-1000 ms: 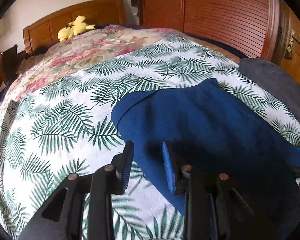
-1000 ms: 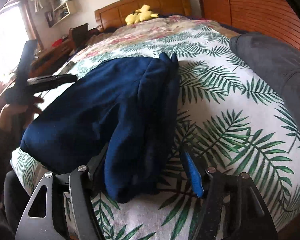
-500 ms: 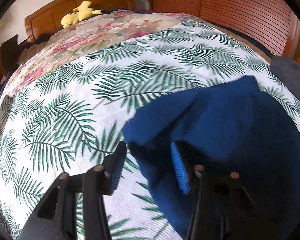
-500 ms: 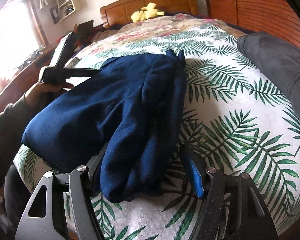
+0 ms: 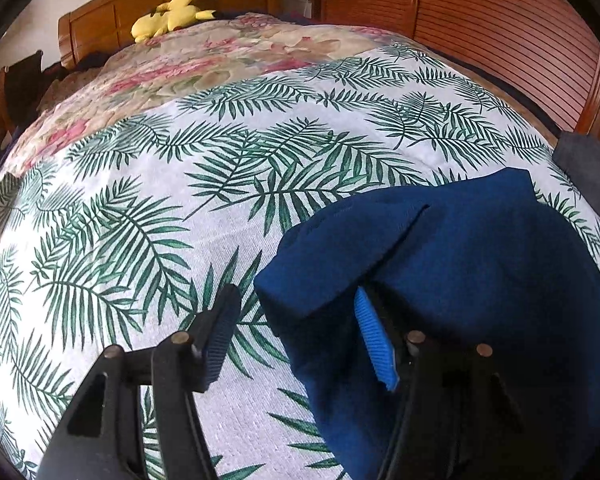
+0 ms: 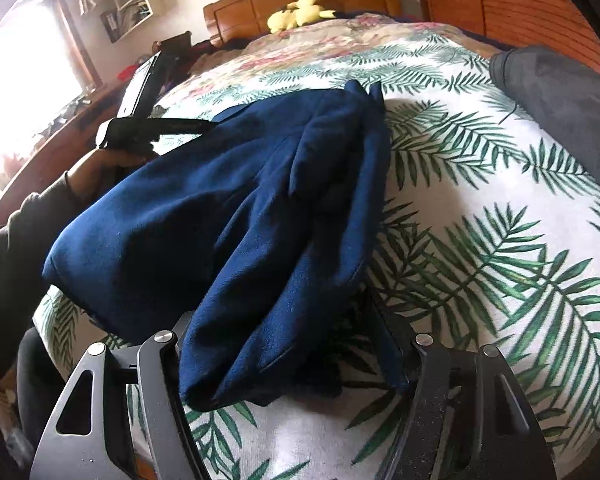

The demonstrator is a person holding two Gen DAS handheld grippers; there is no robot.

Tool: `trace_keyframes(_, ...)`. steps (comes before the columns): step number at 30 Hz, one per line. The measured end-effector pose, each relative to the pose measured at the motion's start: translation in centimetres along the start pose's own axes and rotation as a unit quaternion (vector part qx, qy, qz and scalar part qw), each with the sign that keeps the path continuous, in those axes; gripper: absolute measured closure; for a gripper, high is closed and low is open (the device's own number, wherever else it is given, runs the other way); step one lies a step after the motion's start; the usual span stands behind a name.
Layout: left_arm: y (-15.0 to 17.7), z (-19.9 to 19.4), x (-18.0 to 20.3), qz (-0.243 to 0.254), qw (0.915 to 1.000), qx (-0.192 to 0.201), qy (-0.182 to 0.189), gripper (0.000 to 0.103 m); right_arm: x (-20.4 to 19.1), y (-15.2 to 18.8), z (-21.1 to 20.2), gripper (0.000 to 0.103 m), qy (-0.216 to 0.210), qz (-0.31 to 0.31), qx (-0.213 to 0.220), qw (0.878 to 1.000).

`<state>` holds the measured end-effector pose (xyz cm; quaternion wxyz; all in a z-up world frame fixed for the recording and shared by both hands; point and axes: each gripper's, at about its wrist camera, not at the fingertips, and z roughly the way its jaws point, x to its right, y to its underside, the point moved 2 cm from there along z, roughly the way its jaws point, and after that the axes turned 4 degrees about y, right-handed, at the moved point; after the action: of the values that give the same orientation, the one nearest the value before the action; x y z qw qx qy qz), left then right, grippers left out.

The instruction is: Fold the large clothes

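Note:
A dark blue garment [image 5: 480, 276] lies partly folded on the bed's palm-leaf sheet [image 5: 148, 240]. My left gripper [image 5: 296, 336] is open, with its fingers either side of the garment's near left corner; the right finger lies under a fold. In the right wrist view the garment [image 6: 236, 208] lies bunched lengthwise. My right gripper [image 6: 284, 364] is open, its fingers either side of the garment's near end. The left gripper [image 6: 156, 124] shows there at the garment's far left edge.
A grey garment [image 6: 560, 92] lies on the bed's right side. A yellow plush toy [image 5: 172, 16] sits by the wooden headboard [image 5: 140, 16]. Slatted wooden wardrobe doors [image 5: 480, 16] stand right of the bed. A floral quilt [image 5: 188, 68] covers the far half.
My left gripper has moved forward along the garment's left edge to its corner and has opened wider. My right gripper stays open around the near end.

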<state>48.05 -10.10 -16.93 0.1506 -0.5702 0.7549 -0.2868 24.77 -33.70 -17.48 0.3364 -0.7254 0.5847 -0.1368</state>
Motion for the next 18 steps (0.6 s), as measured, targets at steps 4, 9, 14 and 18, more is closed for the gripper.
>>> trace_keyframes(4,-0.1,0.1,0.3,-0.004,0.9998,-0.009,0.019,0.059,-0.1,0.0,0.4,0.036,-0.03,0.017,-0.009,0.999)
trace_keyframes(9,-0.5,-0.3,1.6,0.024,0.9997,-0.01,-0.001,0.085,-1.3,-0.2,0.0,0.063,-0.04,-0.003,0.004,0.999)
trace_keyframes(14,-1.1,-3.0,2.5,0.035,0.9982,0.037,-0.031,0.094,-1.8,-0.7,-0.7,0.08,-0.029,-0.017,0.03,0.999)
trace_keyframes(18,-2.1,-6.3,3.7,0.046,0.9947,0.081,-0.042,0.095,-1.5,-1.5,-2.0,0.085,-0.043,-0.005,0.06,0.997)
